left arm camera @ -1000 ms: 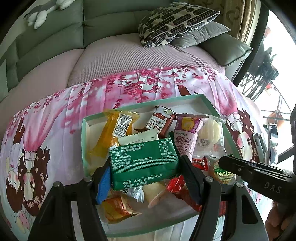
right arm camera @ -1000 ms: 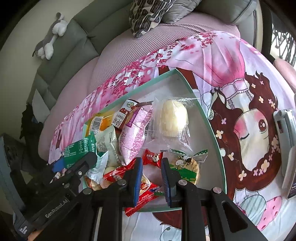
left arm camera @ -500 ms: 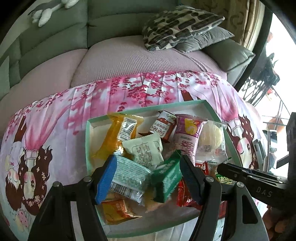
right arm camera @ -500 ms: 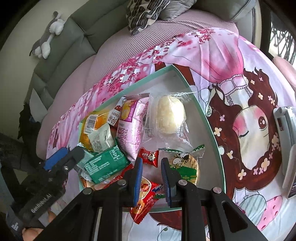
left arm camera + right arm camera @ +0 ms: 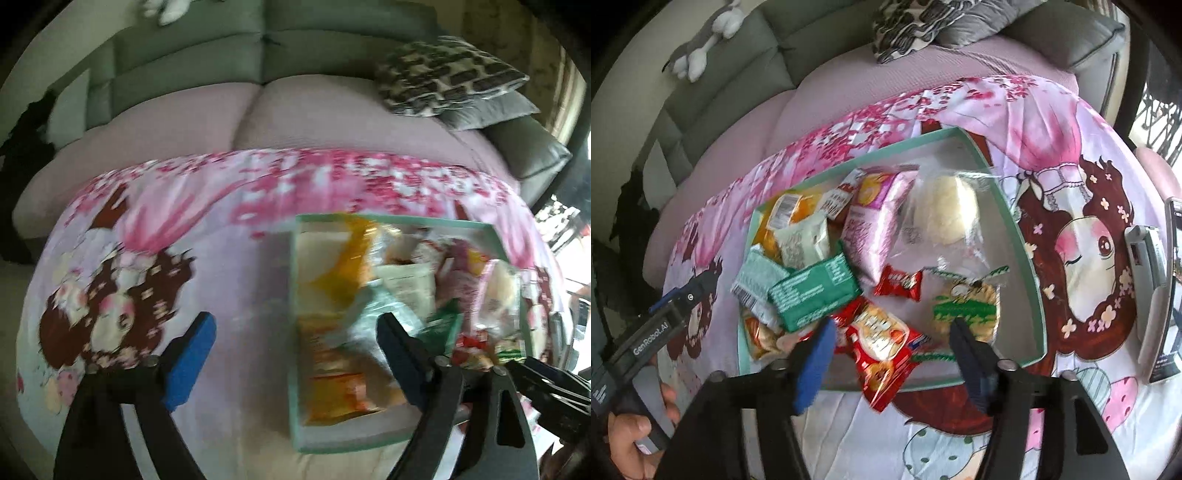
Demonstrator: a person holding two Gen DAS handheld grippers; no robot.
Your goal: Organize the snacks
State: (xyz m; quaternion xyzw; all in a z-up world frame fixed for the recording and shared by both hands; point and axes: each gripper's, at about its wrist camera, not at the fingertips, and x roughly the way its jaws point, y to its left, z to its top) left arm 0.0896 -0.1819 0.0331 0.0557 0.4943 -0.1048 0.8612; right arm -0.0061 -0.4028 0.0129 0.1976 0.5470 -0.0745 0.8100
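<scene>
The teal tray (image 5: pixel 1021 240) sits on the pink cartoon blanket (image 5: pixel 1082 122), snacks heaped inside. The left gripper (image 5: pixel 291 354) and right gripper (image 5: pixel 892 338) have both just been opening, nothing between their jaws. The red packet (image 5: pixel 882 354) overhangs the near rim; a nudge could tip it out.

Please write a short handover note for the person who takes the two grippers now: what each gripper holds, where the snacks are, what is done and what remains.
Left gripper: jaws just opened wide, empty, over the pink printed cloth beside the tray.
Right gripper: jaws just opened, holding nothing; the red crinkly snack bag lies below them, hanging over the near rim.
Dark green flat packet lies in the shallow mint-green tray on other snacks.
Done: the snacks are in the tray, apart from the overhanging bag.
Left: they lie heaped; probably sort them and pull the red bag inside.
</scene>
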